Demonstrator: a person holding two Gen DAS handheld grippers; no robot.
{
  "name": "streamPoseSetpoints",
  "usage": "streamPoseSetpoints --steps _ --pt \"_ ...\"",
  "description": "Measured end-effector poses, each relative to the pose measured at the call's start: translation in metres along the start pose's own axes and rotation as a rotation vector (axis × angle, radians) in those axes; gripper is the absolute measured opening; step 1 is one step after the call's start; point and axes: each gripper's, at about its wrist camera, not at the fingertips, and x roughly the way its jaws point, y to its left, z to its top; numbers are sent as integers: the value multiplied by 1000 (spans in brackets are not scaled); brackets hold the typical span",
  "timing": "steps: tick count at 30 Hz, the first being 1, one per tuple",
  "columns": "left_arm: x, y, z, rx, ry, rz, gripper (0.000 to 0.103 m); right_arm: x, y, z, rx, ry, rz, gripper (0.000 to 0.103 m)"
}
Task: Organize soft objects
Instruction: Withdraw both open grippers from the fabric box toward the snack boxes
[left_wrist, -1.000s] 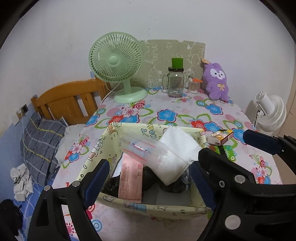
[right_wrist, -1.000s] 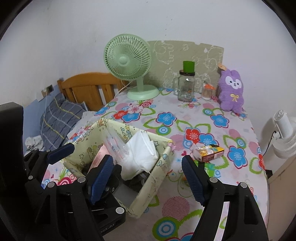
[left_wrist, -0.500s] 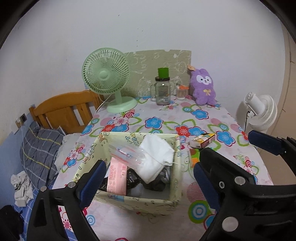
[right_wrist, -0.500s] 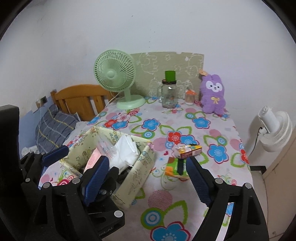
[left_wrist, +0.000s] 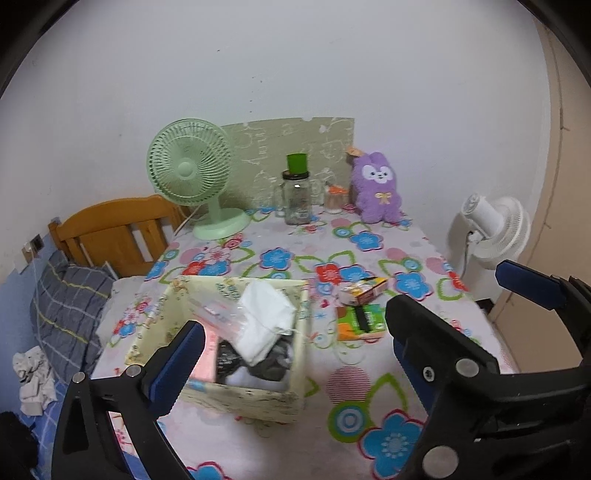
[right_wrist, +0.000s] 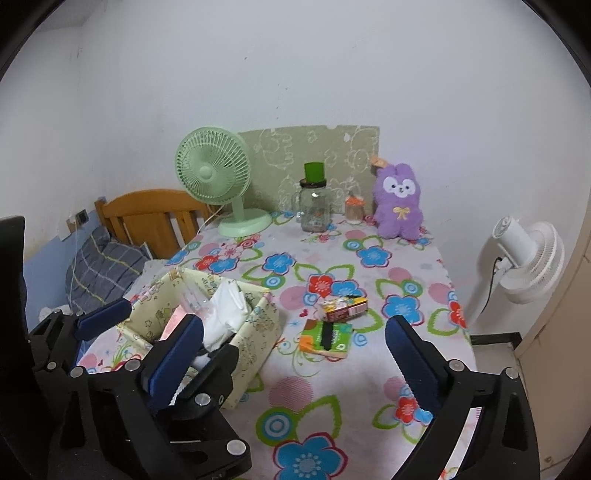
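Both grippers, left (left_wrist: 291, 354) and right (right_wrist: 293, 354), hang open and empty; I'd reach the purple plush (right_wrist: 398, 201), upper right, pinch mid-body, then drop it into the fabric box (right_wrist: 255, 345).

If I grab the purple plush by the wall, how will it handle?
The plush looks furry and stuffed, so it will probably squash under the claw and weigh little. It stands upright against the wall, close to a small jar, so a push could topple it.

Left gripper (left_wrist: 291, 354) fills the lower frame, jaws spread wide and holding nothing; right gripper (right_wrist: 293, 345) likewise gapes wide across the lower frame, empty
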Motion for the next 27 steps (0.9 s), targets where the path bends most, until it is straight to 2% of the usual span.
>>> streamPoseSetpoints --steps 10,27 --pt "3 -27 -3 20 2 -24 103 -10 -21 -6 -27 -27 -85 103" --pt "35 -62 -8 56 30 -60 103 15 -59 -18 7 22 -67 103"
